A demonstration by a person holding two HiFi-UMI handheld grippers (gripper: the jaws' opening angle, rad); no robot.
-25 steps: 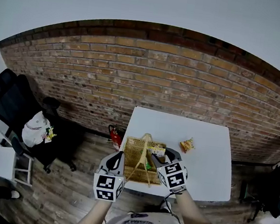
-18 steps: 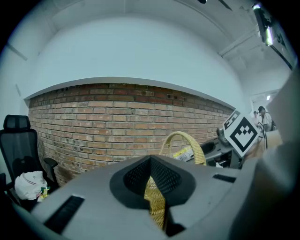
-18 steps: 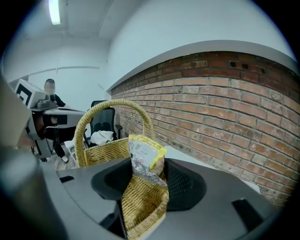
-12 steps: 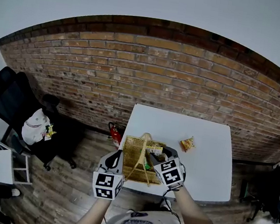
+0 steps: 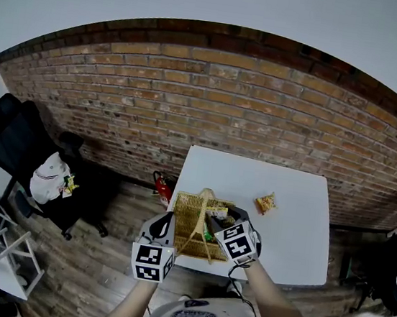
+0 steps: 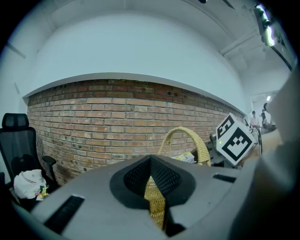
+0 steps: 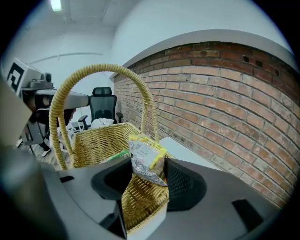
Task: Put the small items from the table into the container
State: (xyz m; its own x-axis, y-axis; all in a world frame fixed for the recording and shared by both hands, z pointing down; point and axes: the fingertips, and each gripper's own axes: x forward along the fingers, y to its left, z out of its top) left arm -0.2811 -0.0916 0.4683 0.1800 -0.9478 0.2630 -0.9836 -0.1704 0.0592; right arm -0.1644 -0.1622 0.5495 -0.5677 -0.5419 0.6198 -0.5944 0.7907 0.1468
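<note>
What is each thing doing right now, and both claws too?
Basket, upright on the table.
Left claw, shut on the basket's wall.
Right claw, shut on the snack packet.
Snack packet, held above the basket, not dropped.
Green item, inside the basket.
Orange packet, lying loose on the table.

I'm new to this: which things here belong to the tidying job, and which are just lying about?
Job: yellow wicker basket; silver-and-yellow snack packet in the right gripper; orange snack packet; white table.
Lying about: black office chair; red fire extinguisher.
</note>
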